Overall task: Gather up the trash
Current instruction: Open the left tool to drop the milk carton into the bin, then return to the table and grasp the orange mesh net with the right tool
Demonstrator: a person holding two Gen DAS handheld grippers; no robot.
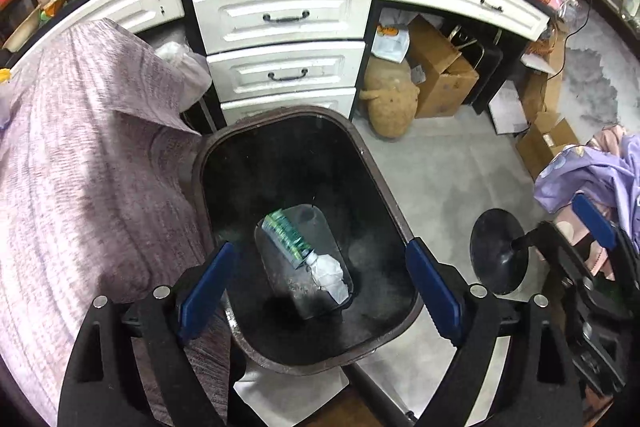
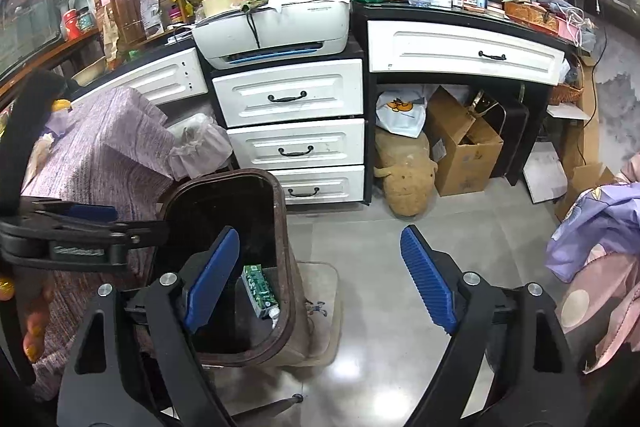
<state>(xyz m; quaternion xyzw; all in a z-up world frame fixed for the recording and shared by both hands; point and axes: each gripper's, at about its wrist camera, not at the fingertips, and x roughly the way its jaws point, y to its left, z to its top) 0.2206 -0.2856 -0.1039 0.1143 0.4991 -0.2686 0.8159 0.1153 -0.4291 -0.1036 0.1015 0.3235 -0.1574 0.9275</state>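
Trash: a green-printed carton (image 1: 289, 235) with crumpled white paper (image 1: 330, 273) lies at the bottom of the brown waste bin (image 1: 376, 163), presumably dropped there. Left tongs (image 1: 320, 291) hang directly above the bin mouth, jaws spread wide and empty, the carton framed between them far below. Right tongs (image 2: 320, 279), likewise released and empty, sit beside the bin's right wall, over bare floor (image 2: 400, 227). Beyond the bin stands a white drawer unit (image 2: 292, 119).

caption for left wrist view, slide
Open left gripper above brown trash bin holding a green carton and crumpled paper.
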